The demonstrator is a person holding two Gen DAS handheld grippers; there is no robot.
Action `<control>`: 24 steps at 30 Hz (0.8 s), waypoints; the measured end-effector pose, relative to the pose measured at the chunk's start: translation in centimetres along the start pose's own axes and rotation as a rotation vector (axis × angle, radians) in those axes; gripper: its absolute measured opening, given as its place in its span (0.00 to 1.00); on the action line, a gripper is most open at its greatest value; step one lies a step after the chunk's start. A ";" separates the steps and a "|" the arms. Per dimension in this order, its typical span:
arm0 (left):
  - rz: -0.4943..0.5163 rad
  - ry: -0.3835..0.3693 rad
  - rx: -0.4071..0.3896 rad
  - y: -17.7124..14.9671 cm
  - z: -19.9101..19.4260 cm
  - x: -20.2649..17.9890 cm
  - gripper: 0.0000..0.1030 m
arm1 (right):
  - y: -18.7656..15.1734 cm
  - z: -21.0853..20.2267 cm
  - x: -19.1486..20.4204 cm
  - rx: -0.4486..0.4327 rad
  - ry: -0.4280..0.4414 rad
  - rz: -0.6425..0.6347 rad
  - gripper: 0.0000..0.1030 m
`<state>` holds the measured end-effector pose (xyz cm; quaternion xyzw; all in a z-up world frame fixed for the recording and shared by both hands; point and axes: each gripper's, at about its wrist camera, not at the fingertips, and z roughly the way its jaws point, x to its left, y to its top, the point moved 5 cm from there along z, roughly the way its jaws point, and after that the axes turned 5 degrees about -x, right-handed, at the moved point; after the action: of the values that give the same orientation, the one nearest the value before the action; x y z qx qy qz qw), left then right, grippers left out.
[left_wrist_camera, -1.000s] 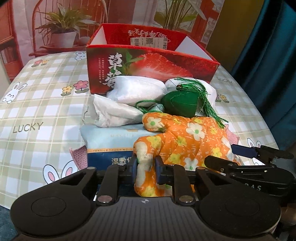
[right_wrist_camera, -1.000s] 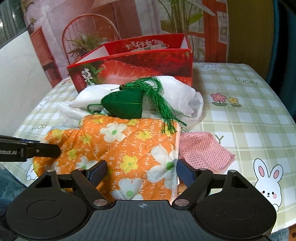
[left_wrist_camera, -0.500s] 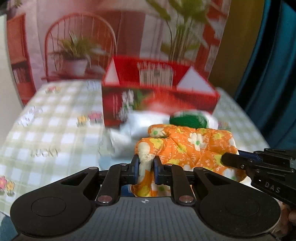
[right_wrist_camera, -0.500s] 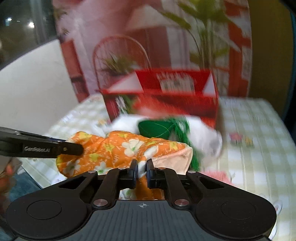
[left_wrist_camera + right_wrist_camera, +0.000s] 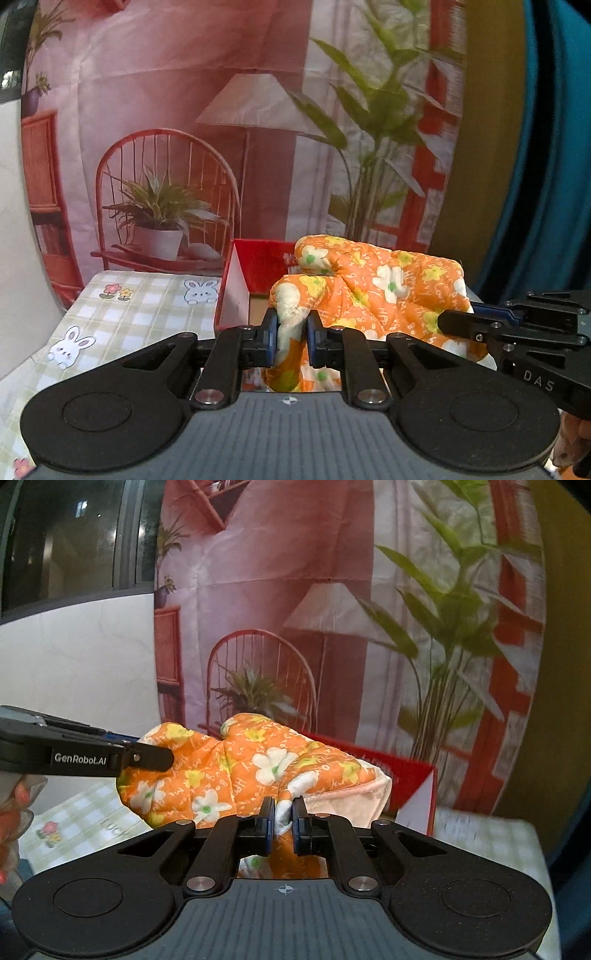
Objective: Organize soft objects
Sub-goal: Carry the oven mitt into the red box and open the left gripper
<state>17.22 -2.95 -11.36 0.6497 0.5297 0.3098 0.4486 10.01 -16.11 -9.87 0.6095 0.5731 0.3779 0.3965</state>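
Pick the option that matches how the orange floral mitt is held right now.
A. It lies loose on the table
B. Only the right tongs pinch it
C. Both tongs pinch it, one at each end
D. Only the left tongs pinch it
C: the left tongs are closed on one end of the orange floral mitt, and the right tongs are closed on its other end, holding it up in front of the red box.
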 end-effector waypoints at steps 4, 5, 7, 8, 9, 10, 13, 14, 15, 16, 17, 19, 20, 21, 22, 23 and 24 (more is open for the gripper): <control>-0.001 0.012 -0.001 1.1 3.6 0.3 0.17 | 1.3 4.3 -1.9 0.002 -0.011 -0.010 0.08; -0.004 0.015 -0.001 1.4 4.6 0.4 0.17 | 1.4 5.1 -2.3 0.003 -0.011 -0.011 0.08; -0.019 0.016 0.012 1.7 6.4 0.9 0.17 | 1.5 7.2 -3.2 0.007 -0.012 -0.013 0.08; -0.030 0.016 0.025 1.9 7.4 1.1 0.17 | 1.4 8.1 -3.5 0.012 -0.015 -0.012 0.09; -0.039 0.017 0.037 1.8 8.4 1.4 0.17 | 1.2 9.2 -4.0 0.020 -0.017 -0.009 0.09; -0.050 0.018 0.052 1.8 9.4 1.7 0.17 | 1.0 10.0 -4.3 0.026 -0.019 -0.003 0.09; -0.063 0.021 0.089 1.3 11.5 2.3 0.17 | 0.3 12.5 -5.6 0.049 -0.018 0.034 0.09; -0.062 0.022 0.099 1.0 12.1 2.5 0.17 | 0.1 13.1 -5.8 0.057 -0.017 0.043 0.09; -0.059 0.024 0.109 0.7 12.3 2.6 0.17 | -0.3 13.6 -6.1 0.066 -0.016 0.049 0.09; -0.057 0.026 0.117 0.5 12.8 2.6 0.17 | -0.6 14.3 -6.3 0.076 -0.017 0.051 0.09; -0.055 0.027 0.126 0.3 13.1 2.7 0.17 | -0.8 14.7 -6.5 0.084 -0.017 0.052 0.09; -0.048 0.028 0.142 0.0 13.7 2.7 0.17 | -1.4 15.7 -6.9 0.105 -0.018 0.054 0.09; -0.044 0.026 0.150 -0.1 14.0 2.6 0.17 | -1.5 16.0 -7.0 0.114 -0.017 0.055 0.10; -0.039 0.025 0.159 -0.3 14.3 2.6 0.17 | -1.8 16.4 -7.2 0.124 -0.015 0.058 0.10; -0.035 0.024 0.166 -0.4 14.6 2.5 0.17 | -2.0 16.7 -7.3 0.132 -0.013 0.064 0.11; -0.032 0.023 0.173 -0.5 14.8 2.5 0.17 | -2.2 16.8 -7.4 0.138 -0.011 0.070 0.12; -0.031 0.021 0.179 -0.6 15.1 2.5 0.17 | -2.5 17.0 -7.7 0.146 -0.009 0.079 0.13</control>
<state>30.86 -4.34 -18.25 0.6758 0.5699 0.2612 0.3876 24.17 -24.55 -18.98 0.6607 0.5728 0.3478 0.3384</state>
